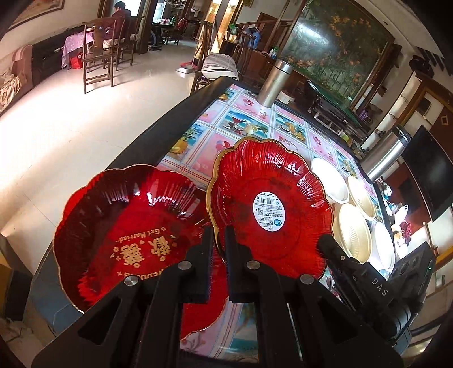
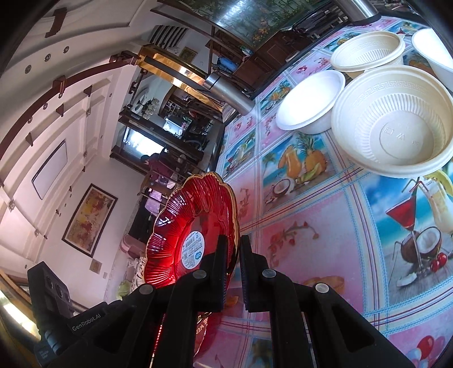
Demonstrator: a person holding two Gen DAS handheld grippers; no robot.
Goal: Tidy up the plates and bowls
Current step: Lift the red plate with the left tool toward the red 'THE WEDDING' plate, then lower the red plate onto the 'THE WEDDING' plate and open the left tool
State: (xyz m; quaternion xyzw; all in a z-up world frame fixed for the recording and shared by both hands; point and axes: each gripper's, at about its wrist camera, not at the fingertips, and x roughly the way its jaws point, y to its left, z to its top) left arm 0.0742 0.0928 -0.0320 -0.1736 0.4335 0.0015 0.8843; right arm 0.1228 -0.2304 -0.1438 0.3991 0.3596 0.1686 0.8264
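Two red scalloped plates with gold rims are held above the near table corner. My left gripper (image 1: 218, 230) is shut on the right rim of the plate with gold lettering (image 1: 127, 240), which faces up and overhangs the table edge. My right gripper (image 2: 232, 239) is shut on the rim of the second red plate (image 2: 181, 226), tilted up so its barcode sticker (image 2: 193, 249) shows. In the left wrist view this sticker plate (image 1: 269, 203) stands just beyond my left fingertips, with the right gripper (image 1: 328, 243) at its lower right edge. Several cream bowls (image 2: 396, 124) (image 1: 354, 232) sit on the table further along.
The table (image 2: 311, 226) has a bright picture-tile cloth and a dark edge (image 1: 158, 136). Two steel flasks (image 1: 274, 79) (image 1: 385, 153) stand at its far side. Wooden chairs (image 1: 99, 62) and open floor (image 1: 70, 127) lie beyond; a seated person (image 1: 119, 17) is far back.
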